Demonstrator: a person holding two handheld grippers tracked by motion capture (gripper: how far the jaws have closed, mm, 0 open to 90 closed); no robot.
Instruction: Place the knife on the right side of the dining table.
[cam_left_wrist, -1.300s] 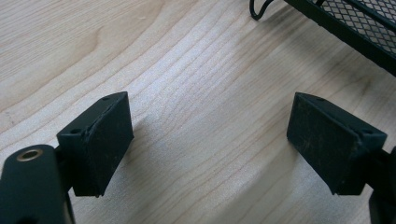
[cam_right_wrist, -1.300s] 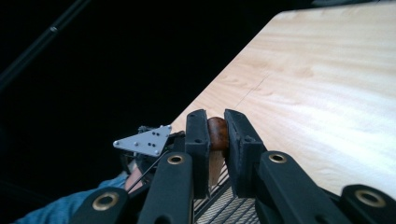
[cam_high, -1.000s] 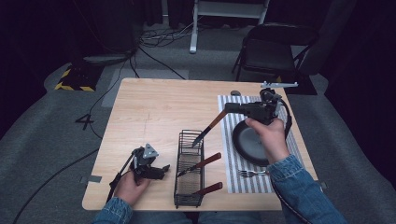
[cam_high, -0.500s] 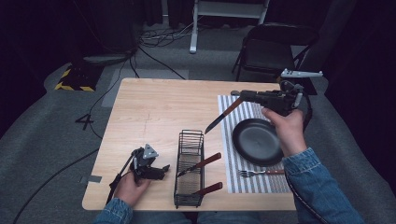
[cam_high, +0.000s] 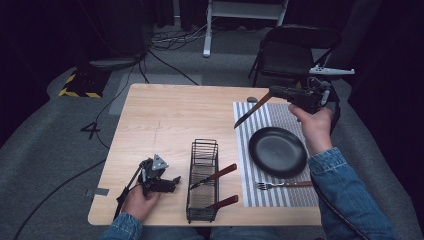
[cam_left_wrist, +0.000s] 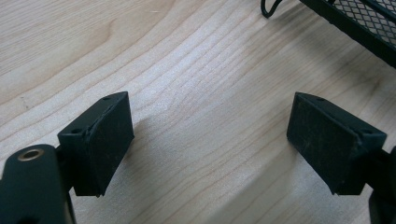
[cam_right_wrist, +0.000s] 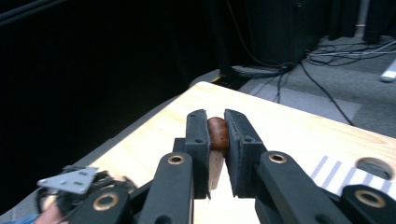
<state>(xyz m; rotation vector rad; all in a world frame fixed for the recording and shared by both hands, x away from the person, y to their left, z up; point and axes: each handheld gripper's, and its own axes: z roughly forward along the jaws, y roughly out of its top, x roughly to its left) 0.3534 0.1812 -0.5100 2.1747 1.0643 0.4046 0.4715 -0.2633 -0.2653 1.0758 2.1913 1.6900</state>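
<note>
Above the striped placemat (cam_high: 280, 117), right gripper (cam_high: 274, 92) clamps a stiff, light knife (cam_high: 248, 113) by its wooden handle, blade free; left gripper (cam_high: 172, 182) rests agape

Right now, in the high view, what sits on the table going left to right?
left gripper → wire rack holding two utensils → striped placemat with fork → black plate → right gripper, raised, holding a knife.
</note>
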